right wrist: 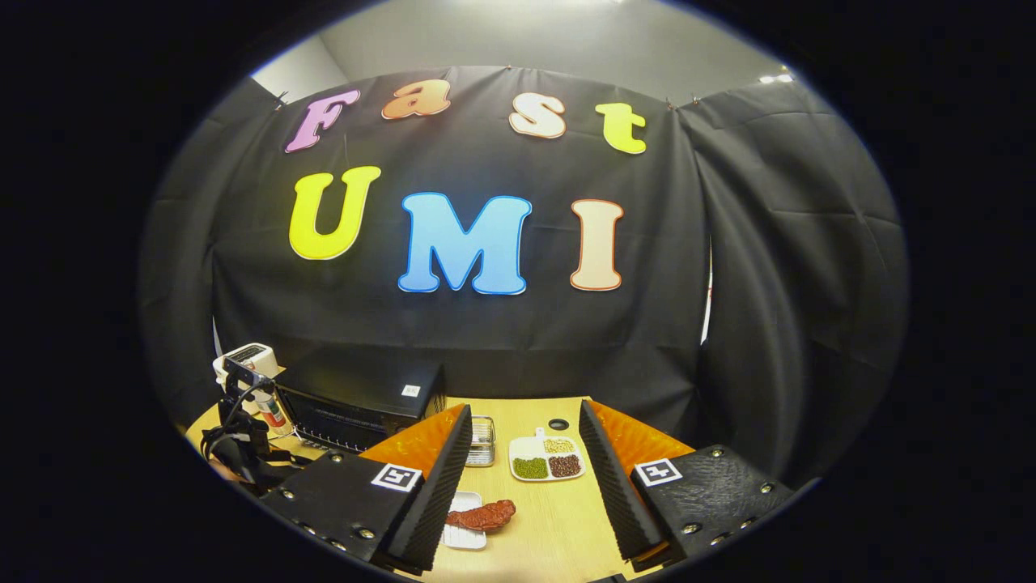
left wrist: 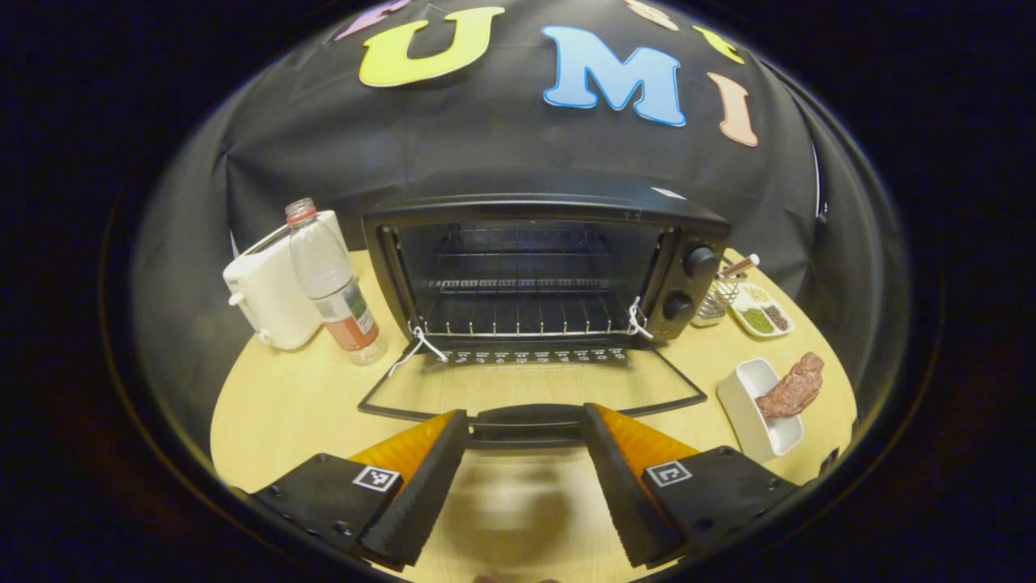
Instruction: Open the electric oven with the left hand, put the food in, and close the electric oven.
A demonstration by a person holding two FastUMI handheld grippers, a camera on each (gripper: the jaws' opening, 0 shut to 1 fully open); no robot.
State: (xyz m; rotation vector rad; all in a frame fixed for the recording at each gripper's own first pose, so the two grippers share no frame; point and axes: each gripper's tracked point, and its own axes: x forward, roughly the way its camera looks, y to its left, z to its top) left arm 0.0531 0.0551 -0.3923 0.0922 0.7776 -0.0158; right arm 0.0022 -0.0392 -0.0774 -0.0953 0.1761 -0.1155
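Observation:
The black electric oven stands at the back of the round wooden table, its glass door folded down flat and a wire rack inside. My left gripper is open, and the door's handle lies between its fingertips. The food, a reddish-brown piece of meat, rests on a white oblong dish to the right of the door. In the right gripper view my right gripper hangs open and holds nothing, above and behind the meat. The oven is at its left.
A white toaster and a plastic bottle stand left of the oven. A divided plate of beans and a small wire basket sit to the oven's right. The left gripper's body with cables shows at far left.

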